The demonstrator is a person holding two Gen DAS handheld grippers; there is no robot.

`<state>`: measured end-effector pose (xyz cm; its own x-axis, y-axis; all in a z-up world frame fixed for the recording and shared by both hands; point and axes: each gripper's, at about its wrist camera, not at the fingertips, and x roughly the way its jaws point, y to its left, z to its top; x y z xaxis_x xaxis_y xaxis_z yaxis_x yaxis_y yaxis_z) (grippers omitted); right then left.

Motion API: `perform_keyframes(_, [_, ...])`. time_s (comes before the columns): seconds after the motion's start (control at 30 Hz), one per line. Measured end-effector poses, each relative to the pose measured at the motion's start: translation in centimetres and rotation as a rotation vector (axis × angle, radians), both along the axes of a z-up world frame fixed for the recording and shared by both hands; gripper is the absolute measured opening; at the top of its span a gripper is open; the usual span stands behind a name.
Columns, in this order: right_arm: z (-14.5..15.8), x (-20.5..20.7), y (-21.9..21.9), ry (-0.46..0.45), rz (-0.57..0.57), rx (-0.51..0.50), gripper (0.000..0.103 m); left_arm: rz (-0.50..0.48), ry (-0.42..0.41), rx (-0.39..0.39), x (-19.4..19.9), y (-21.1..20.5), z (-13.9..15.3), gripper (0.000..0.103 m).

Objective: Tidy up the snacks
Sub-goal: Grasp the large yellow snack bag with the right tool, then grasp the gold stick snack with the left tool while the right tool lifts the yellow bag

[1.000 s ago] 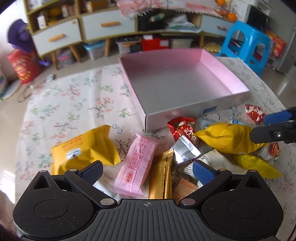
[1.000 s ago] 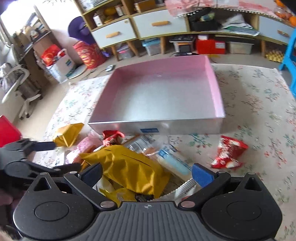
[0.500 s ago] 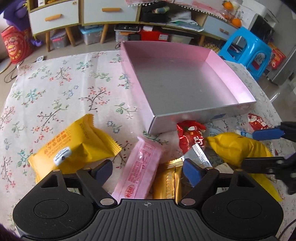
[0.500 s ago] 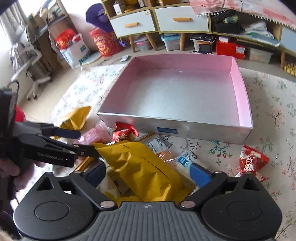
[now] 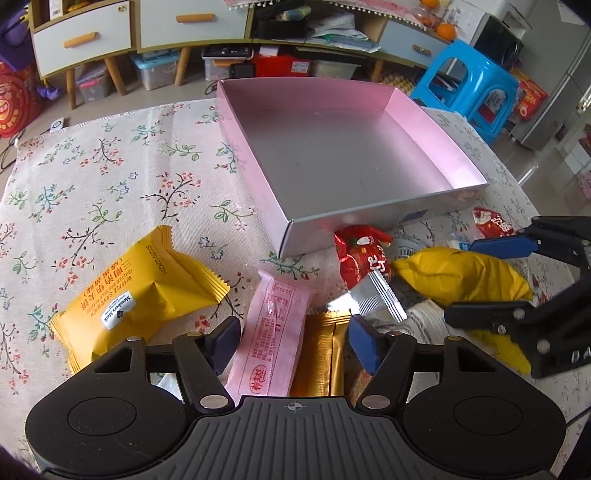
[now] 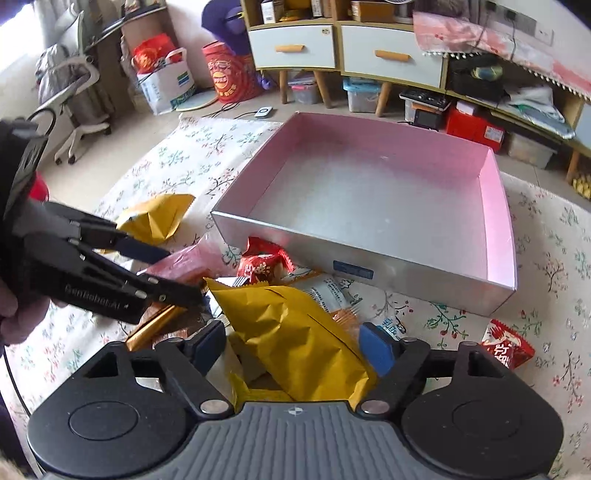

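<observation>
An empty pink box [image 5: 332, 155] stands at the back of the flowered cloth; it also shows in the right wrist view [image 6: 369, 199]. My left gripper [image 5: 291, 341] is open, its fingers either side of a pink snack bar [image 5: 273, 336] and a gold bar [image 5: 325, 350]. My right gripper [image 6: 293, 347] is open around a big yellow bag [image 6: 295, 339], seen in the left wrist view [image 5: 461, 277] between the right gripper's fingers [image 5: 498, 247]. A yellow waffle pack [image 5: 136, 299] lies at the left. Red packets [image 5: 364, 258] lie by the box.
Another red packet [image 6: 508, 343] lies at the right of the pile. Several more wrapped snacks [image 6: 328, 291] lie under the yellow bag. Cabinets [image 5: 166, 26] and a blue stool [image 5: 472, 85] stand beyond the table.
Both grippers have come lower and closer over the snack pile. The left fingers have narrowed around the pink and gold bars; the right fingers have narrowed around the yellow bag.
</observation>
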<state>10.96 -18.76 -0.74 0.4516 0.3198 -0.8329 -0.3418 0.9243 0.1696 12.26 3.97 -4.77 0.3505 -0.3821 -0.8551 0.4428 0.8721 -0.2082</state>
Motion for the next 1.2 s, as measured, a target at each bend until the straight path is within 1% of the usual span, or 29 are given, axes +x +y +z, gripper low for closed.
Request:
perform_keyframes(0.07, [0.0, 0.3, -0.5, 0.011, -0.025, 0.031, 0.062, 0.004, 0.002, -0.009, 0.0, 0.3, 0.2, 0.059])
perform_keyframes(0.1, [0.0, 0.4, -0.8, 0.019, -0.043, 0.042, 0.057, 0.008, 0.002, -0.014, 0.0, 0.4, 0.3, 0.058])
perform_keyframes(0.17, [-0.1, 0.9, -1.7, 0.036, -0.095, 0.083, 0.055, 0.020, 0.005, -0.029, 0.1, 0.8, 0.5, 0.054])
perform_keyframes(0.2, [-0.1, 1.1, -2.2, 0.043, -0.124, 0.103, 0.053, 0.026, 0.008, -0.036, 0.1, 1.0, 0.5, 0.053])
perform_keyframes(0.3, [-0.5, 1.4, -3.0, 0.053, -0.170, 0.125, 0.048, 0.034, 0.014, -0.042, 0.0, 1.1, 0.5, 0.052])
perform_keyframes(0.37, [-0.8, 1.3, -2.9, 0.059, -0.172, 0.114, 0.048, 0.026, 0.014, -0.022, 0.0, 1.0, 0.3, 0.052])
perform_keyframes(0.47, [-1.2, 1.2, -1.9, 0.052, -0.145, 0.061, 0.048, 0.026, 0.004, 0.057, -0.1, 0.7, -0.4, 0.051])
perform_keyframes(0.53, [-1.3, 1.1, -1.3, 0.040, -0.135, 0.038, 0.047, 0.034, 0.005, 0.091, -0.1, 0.8, -1.0, 0.051])
perform_keyframes(0.6, [-1.2, 1.1, -1.2, 0.032, -0.134, 0.031, 0.044, 0.040, 0.004, 0.094, -0.1, 1.0, -1.1, 0.051])
perform_keyframes(0.73, [-1.4, 1.1, -0.9, 0.020, -0.126, 0.011, 0.042, 0.043, -0.015, 0.097, -0.2, 0.8, -1.0, 0.050])
perform_keyframes(0.87, [-1.6, 0.9, -0.9, 0.015, -0.118, -0.002, 0.043, 0.052, -0.047, 0.100, -0.1, 0.2, -1.3, 0.058])
perform_keyframes(1.0, [-1.5, 1.0, -0.8, 0.018, -0.127, 0.003, 0.043, 0.083, -0.021, 0.062, 0.5, -0.1, -1.2, 0.065])
perform_keyframes(1.1, [-1.5, 1.0, -0.7, 0.019, -0.133, 0.006, 0.043, 0.100, -0.007, 0.056, 0.9, -0.1, -0.7, 0.066])
perform_keyframes(1.2, [-1.4, 1.0, -0.9, 0.022, -0.141, 0.007, 0.042, 0.132, 0.008, 0.068, 0.8, 0.3, 0.1, 0.067])
